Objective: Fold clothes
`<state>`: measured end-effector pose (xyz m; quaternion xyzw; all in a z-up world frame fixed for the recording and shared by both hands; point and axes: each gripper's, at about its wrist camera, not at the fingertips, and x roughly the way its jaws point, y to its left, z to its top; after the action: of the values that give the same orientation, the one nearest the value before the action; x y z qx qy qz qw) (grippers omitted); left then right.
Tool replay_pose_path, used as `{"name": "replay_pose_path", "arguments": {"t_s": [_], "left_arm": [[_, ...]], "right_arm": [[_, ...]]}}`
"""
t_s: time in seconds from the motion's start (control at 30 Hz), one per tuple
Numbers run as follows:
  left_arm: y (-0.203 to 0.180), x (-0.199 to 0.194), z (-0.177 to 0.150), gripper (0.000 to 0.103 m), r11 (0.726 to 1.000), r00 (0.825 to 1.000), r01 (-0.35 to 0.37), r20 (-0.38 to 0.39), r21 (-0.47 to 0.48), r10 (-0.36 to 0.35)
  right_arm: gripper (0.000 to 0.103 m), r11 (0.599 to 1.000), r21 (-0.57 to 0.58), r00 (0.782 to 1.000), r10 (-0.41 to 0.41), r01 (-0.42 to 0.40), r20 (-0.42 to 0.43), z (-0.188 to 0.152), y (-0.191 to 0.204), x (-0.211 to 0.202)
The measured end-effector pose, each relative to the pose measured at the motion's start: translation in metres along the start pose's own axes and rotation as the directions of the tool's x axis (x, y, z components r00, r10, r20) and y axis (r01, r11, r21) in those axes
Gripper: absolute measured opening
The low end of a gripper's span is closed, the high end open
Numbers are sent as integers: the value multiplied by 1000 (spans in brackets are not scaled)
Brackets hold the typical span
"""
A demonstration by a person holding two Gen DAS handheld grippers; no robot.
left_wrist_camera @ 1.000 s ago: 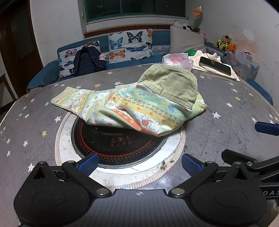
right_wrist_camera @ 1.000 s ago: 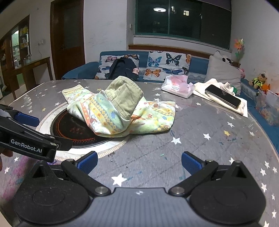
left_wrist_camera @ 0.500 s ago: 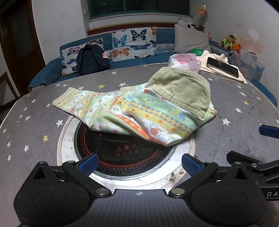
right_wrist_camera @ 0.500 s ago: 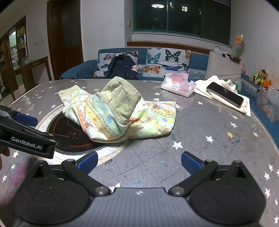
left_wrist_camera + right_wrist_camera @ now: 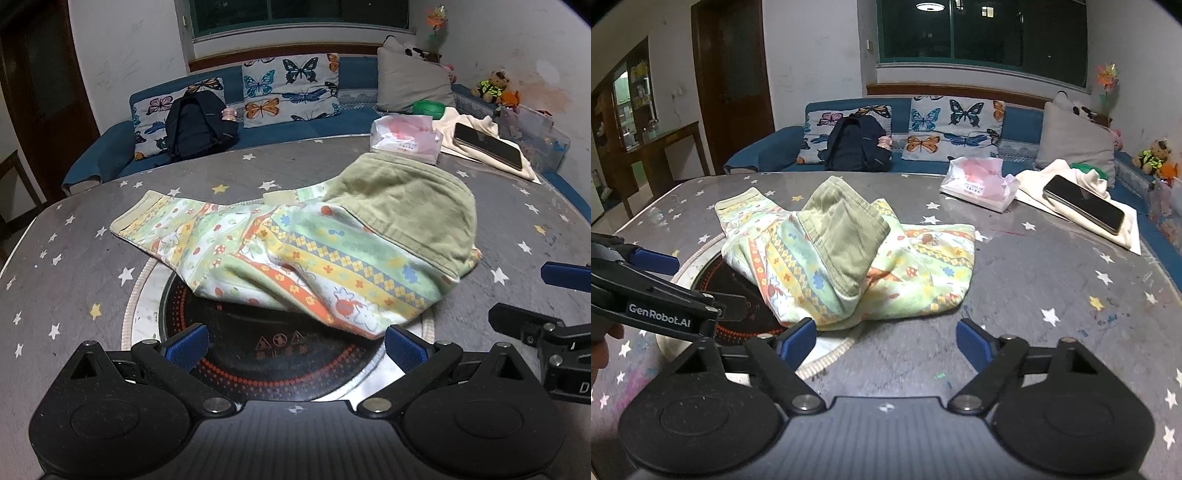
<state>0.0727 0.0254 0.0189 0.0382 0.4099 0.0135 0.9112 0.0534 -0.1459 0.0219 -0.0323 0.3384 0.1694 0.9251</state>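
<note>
A crumpled child's garment [image 5: 295,251], pastel patterned with an olive-green corduroy part on top, lies in a heap on the round star-print table [image 5: 55,258], partly over a black induction hob [image 5: 258,347]. It also shows in the right wrist view [image 5: 849,258]. My left gripper [image 5: 295,343] is open and empty, its tips just short of the garment's near edge. My right gripper [image 5: 886,343] is open and empty, at the garment's near right edge. The left gripper also shows at the left of the right wrist view [image 5: 657,295].
A tissue pack [image 5: 979,184] and a phone [image 5: 1084,208] on a folded cream cloth [image 5: 1123,232] lie at the table's far right. Behind the table is a blue sofa with butterfly cushions [image 5: 953,129] and a dark backpack [image 5: 853,144].
Both grippers have moved forward toward the garment, which now looks larger and closer. The garment itself has not moved. Both stay open.
</note>
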Motion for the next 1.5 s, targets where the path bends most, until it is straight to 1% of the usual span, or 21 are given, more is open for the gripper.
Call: {"name": "replay_pose_path", "arguments": {"t_s": [0.13, 0.37, 0.43, 0.5, 0.53, 0.67, 0.73, 0.77, 0.83, 0.9, 0.97, 1.0, 1.13, 1.23, 1.3, 1.37, 1.5], "left_arm": [[1, 6, 6, 103, 1000, 1000, -6, -5, 6, 6], [4, 15, 14, 103, 1000, 1000, -14, -17, 5, 14], [6, 18, 16, 103, 1000, 1000, -14, -23, 4, 14], [7, 19, 17, 103, 1000, 1000, -16, -25, 4, 16], [8, 20, 17, 103, 1000, 1000, -17, -25, 3, 17], [16, 20, 20, 103, 1000, 1000, -21, -21, -15, 20], [20, 18, 22, 103, 999, 1000, -27, -15, -27, 26], [22, 17, 23, 103, 999, 999, -30, -12, -32, 30], [27, 15, 25, 103, 998, 999, -36, -6, -43, 36], [32, 12, 26, 103, 998, 999, -42, 1, -54, 43], [36, 10, 28, 103, 997, 999, -49, 7, -66, 49], [38, 9, 29, 103, 996, 999, -52, 11, -71, 53], [48, 4, 33, 103, 994, 998, -64, 23, -94, 66], [54, 1, 35, 103, 991, 997, -72, 32, -110, 76], [55, 0, 36, 103, 991, 996, -74, 35, -113, 78], [56, 0, 38, 103, 990, 996, -76, 38, -117, 81], [59, 0, 40, 103, 989, 995, -79, 45, -123, 85]], "right_arm": [[73, 1000, -8, 1000, 10, -10, -1, 8, -2, 7], [67, 999, -27, 1000, 25, -25, 13, 25, -4, 16], [62, 999, -36, 999, 29, -28, 15, 30, -4, 20], [59, 998, -46, 999, 32, -31, 11, 33, -4, 25], [55, 998, -50, 999, 34, -33, 9, 34, -4, 28], [48, 997, -67, 999, 51, -50, 9, 38, -2, 37], [38, 994, -83, 997, 72, -70, 13, 40, 0, 40], [35, 993, -89, 997, 80, -78, 12, 39, 2, 41], [22, 990, -102, 995, 96, -94, 10, 38, 6, 42], [13, 986, -125, 994, 112, -109, 16, 35, 11, 41], [8, 977, -170, 990, 137, -131, 23, 31, 19, 34], [6, 971, -192, 988, 150, -143, 26, 29, 23, 31], [4, 942, -281, 979, 203, -185, 36, 22, 39, 18], [3, 909, -355, 969, 243, -218, 29, 14, 52, 9], [3, 874, -419, 963, 271, -246, 1, 3, 65, 4], [3, 830, -485, 954, 297, -276, -35, -10, 79, -2], [3, 753, -575, 942, 317, -321, -111, -35, 98, -4]]}}
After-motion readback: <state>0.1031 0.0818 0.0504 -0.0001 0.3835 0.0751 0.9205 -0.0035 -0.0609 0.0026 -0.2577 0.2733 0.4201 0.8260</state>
